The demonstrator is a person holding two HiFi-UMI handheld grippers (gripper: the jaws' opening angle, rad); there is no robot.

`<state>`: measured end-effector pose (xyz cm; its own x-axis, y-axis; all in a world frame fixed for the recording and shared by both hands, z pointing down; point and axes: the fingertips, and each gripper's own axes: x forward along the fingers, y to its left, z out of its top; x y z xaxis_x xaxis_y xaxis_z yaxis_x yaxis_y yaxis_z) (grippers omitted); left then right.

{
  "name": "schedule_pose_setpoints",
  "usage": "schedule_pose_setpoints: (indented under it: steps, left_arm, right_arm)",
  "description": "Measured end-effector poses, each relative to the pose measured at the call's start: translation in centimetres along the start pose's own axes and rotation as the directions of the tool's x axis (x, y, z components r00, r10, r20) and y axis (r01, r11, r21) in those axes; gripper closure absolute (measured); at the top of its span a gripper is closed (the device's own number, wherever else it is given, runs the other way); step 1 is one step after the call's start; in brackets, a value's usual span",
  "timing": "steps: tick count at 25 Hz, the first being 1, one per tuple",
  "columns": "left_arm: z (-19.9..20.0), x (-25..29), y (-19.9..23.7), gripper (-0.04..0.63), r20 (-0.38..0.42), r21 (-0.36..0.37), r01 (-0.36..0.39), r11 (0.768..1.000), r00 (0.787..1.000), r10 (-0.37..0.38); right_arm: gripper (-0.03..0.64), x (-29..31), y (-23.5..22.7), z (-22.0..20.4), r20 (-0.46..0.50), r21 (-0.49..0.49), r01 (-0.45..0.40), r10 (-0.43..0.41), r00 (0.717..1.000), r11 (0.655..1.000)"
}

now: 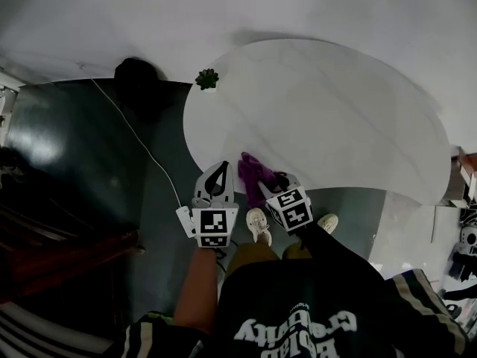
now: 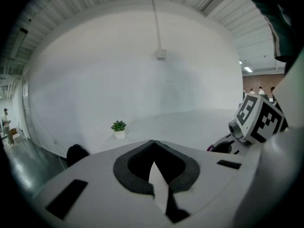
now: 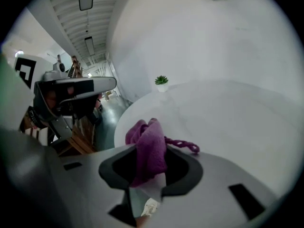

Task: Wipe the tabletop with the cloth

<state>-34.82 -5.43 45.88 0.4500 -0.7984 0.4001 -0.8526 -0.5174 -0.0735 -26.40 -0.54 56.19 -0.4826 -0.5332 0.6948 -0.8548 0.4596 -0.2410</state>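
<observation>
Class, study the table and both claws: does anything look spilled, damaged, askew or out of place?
Nothing stands out. The white tabletop shows no spill, and the small potted plant stands upright near its edge. The purple cloth is bunched in the right claw; the left claw is shut and empty.

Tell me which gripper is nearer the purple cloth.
Right. The right gripper is shut on the purple cloth; the left gripper sits just left of it, shut and empty, not touching it.
</observation>
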Motion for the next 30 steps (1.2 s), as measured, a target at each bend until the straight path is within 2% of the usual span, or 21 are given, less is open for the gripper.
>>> schedule_pose_setpoints:
  steps: [3, 14, 19, 30]
  left_arm:
    - [0.7, 1.8, -3.9, 0.595, -0.005, 0.026, 0.047, 0.999, 0.999, -0.047]
    - [3.1, 6.3, -16.4, 0.595, -0.049, 0.09, 0.138, 0.986, 0.99, -0.134]
    - [4.3, 8.3, -21.8, 0.595, -0.05, 0.092, 0.182, 0.979, 0.983, -0.178]
    - [7.3, 12.8, -33.0, 0.595, -0.042, 0.15, 0.296, 0.943, 0.955, -0.293]
  right_arm:
    - [0.486, -2.3, -3.2, -1.3, 0.018, 0.025, 0.028, -0.028, 0.999, 0.999]
    - [0.486, -10.0, -13.9, -5.5, 0.042, 0.082, 0.095, -0.099, 0.994, 0.992]
    - [0.485, -13.0, -17.9, -7.2, 0.045, 0.083, 0.116, -0.12, 0.992, 0.99]
    - [0.485, -19.7, -26.1, -11.0, 0.045, 0.098, 0.2, -0.205, 0.978, 0.975]
